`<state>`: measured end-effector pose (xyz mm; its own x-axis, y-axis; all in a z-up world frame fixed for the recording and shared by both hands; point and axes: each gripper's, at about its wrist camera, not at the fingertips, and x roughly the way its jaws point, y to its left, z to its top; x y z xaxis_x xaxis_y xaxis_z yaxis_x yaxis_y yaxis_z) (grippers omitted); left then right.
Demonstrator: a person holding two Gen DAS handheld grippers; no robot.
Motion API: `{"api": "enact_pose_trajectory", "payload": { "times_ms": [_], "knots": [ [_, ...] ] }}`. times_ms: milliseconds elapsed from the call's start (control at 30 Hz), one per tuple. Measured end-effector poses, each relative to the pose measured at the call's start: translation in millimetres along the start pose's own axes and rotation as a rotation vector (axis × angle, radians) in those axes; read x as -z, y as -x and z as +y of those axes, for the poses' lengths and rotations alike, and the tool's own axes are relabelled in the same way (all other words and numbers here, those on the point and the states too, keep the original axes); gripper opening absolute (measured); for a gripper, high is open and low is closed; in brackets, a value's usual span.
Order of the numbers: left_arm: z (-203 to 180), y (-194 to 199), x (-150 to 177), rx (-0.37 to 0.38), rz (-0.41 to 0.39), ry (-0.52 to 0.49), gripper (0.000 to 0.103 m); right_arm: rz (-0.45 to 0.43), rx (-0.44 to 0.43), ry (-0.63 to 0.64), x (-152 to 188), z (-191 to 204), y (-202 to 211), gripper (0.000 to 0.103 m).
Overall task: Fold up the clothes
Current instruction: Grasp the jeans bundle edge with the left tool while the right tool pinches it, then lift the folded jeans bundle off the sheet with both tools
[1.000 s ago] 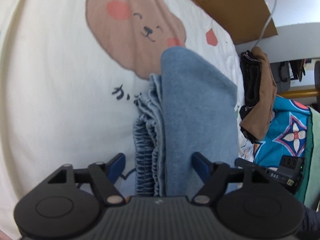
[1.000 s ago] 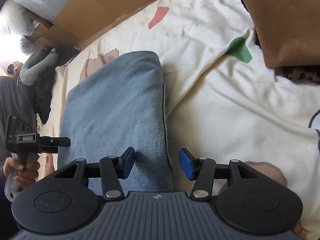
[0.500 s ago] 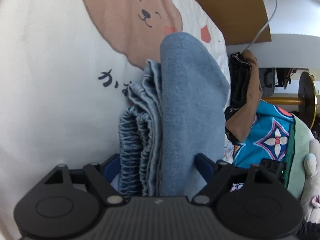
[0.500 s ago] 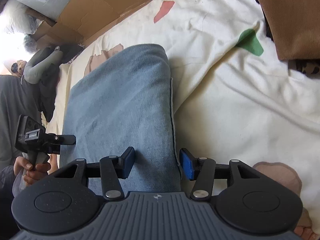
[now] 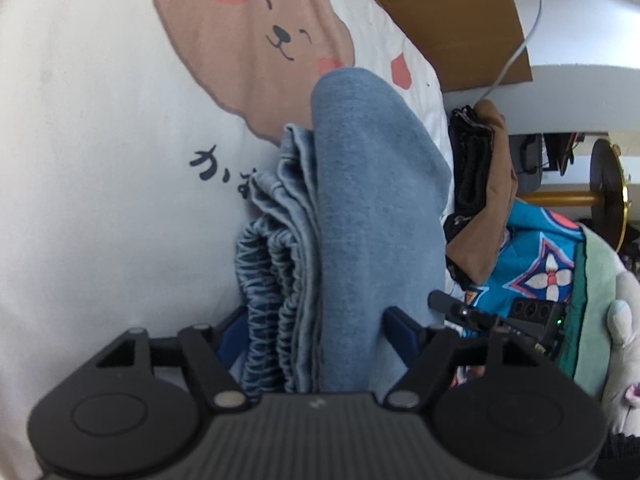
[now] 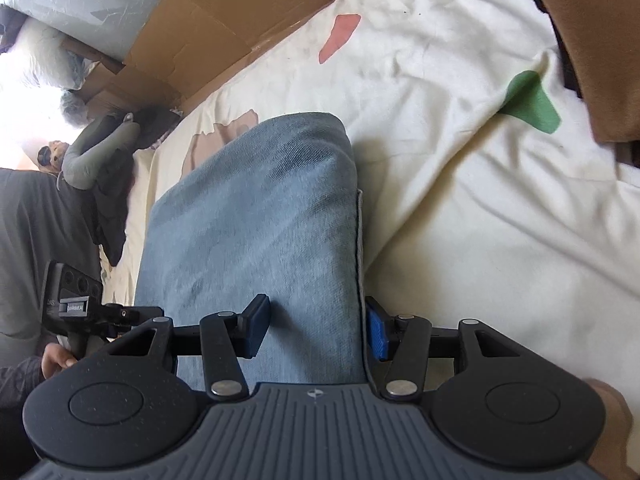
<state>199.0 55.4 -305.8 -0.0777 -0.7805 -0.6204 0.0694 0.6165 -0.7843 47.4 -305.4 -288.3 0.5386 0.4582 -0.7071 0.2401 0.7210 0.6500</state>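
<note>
Because soft and thick, needing a hold on the folded edge. Lying on the bed (image 6: 460, 160): jeans (image 5: 360, 220), folded. Gripping them, left gripper (image 5: 316, 332) and right gripper (image 6: 316, 326), jaws clamped on both sides. Sitting closer than a second ago, tightening on the bundle.

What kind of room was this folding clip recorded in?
Probably a bedroom in a home: the folded denim garment rests on a cream bedsheet printed with a cartoon bear, other clothes are piled alongside, and flattened cardboard lines the far edge.
</note>
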Motion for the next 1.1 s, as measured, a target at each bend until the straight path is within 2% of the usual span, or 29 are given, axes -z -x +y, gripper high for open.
{"api": "enact_pose_trajectory", "payload": {
  "times_ms": [167, 300, 367, 433, 533, 767, 900, 967, 1100],
  "knots": [
    [-2.4, -2.2, -0.6, -0.005, -0.021, -0.019, 0.076, 0.01, -0.042, -0.045, -5.5, -9.3, -9.2, 0.05],
    [-3.5, -5.2, -1.2, -0.005, -0.031, -0.013, 0.074, 0.018, -0.095, -0.098, -6.5, -22.2, -17.2, 0.044],
    [-7.5, -4.4, -0.7, -0.016, -0.045, -0.024, 0.069, 0.019, -0.11, -0.104, -6.8, -23.9, -17.9, 0.039],
    [-13.4, -2.9, -0.7, -0.025, -0.054, -0.047, 0.064, 0.021, -0.119, -0.075, -9.1, -18.0, -14.4, 0.027],
    [-16.7, -0.9, -1.4, -0.027, -0.062, -0.057, 0.06, 0.023, -0.143, -0.054, -12.1, -10.5, -4.2, 0.024],
    [-26.4, -3.6, -3.4, -0.03, -0.062, -0.12, 0.058, 0.041, -0.142, -0.103, 1.0, -16.5, 5.7, 0.024],
    [-18.3, -6.8, -3.0, -0.021, -0.036, -0.104, 0.064, 0.053, -0.113, -0.107, -0.8, -17.5, -3.0, 0.036],
    [-16.3, -10.8, -0.8, -0.028, -0.004, -0.108, 0.074, 0.068, -0.121, -0.097, -2.2, -18.2, -8.4, 0.039],
    [-16.0, -14.2, 3.7, -0.026, -0.001, -0.142, 0.072, 0.09, -0.136, -0.089, -4.0, -19.7, -16.1, 0.042]
  ]
}}
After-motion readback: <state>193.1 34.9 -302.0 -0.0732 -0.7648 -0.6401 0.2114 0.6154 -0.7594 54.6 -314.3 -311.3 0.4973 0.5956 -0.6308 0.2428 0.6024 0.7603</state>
